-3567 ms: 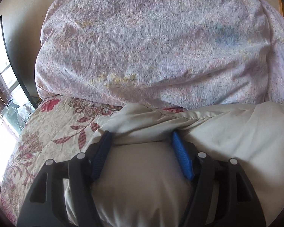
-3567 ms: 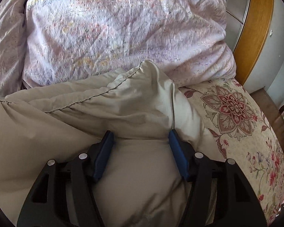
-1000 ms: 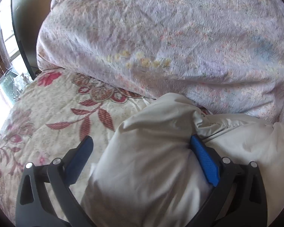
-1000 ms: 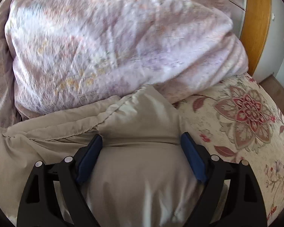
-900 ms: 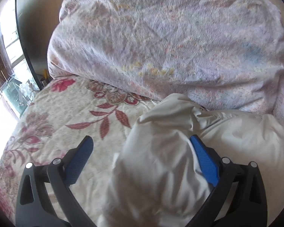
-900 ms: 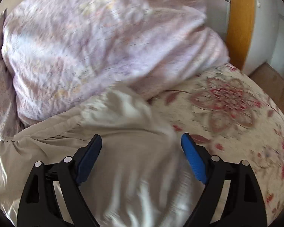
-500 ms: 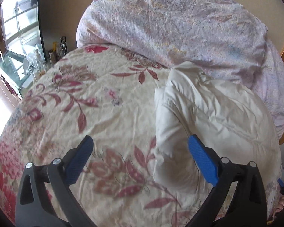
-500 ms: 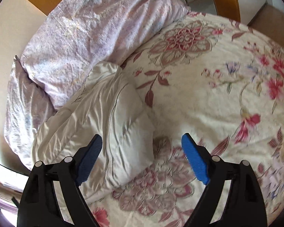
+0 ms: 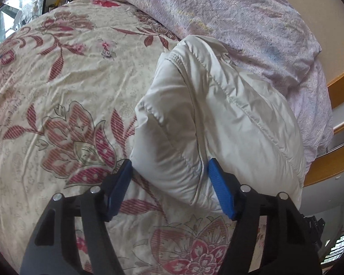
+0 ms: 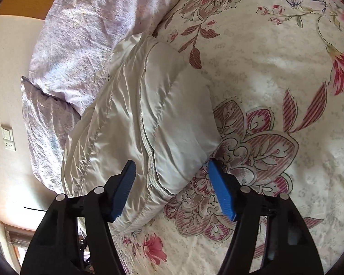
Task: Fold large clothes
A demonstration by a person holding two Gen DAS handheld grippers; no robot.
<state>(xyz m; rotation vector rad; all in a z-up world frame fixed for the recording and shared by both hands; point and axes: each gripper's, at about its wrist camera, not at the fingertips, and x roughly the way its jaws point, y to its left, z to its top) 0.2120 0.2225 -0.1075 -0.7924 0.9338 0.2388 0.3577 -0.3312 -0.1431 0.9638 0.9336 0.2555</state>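
A cream padded jacket (image 9: 217, 105) lies folded into a thick bundle on the floral bedspread (image 9: 57, 80), its far side against a lilac quilt (image 9: 217, 11). My left gripper (image 9: 169, 176) is at the bundle's near left end. Its jaws are closing, and the blue pads touch both sides of the lower fold. In the right wrist view the jacket (image 10: 149, 105) runs up to the left. My right gripper (image 10: 170, 176) is closing on its near corner. One pad rests on the upper layer and the other at the jacket's edge.
The lilac quilt (image 10: 91, 23) and a greyish pillow (image 10: 41, 114) are heaped at the bed's head. A wooden frame (image 9: 341, 78) runs behind them. Bare floral bedspread (image 10: 275, 68) stretches right of the jacket. A wall switch (image 10: 8, 138) is at the left.
Both grippers let go of the jacket, opened wide, and pulled back and rolled, which brought the whole bundle into view. Their jaws have since narrowed onto its near ends.
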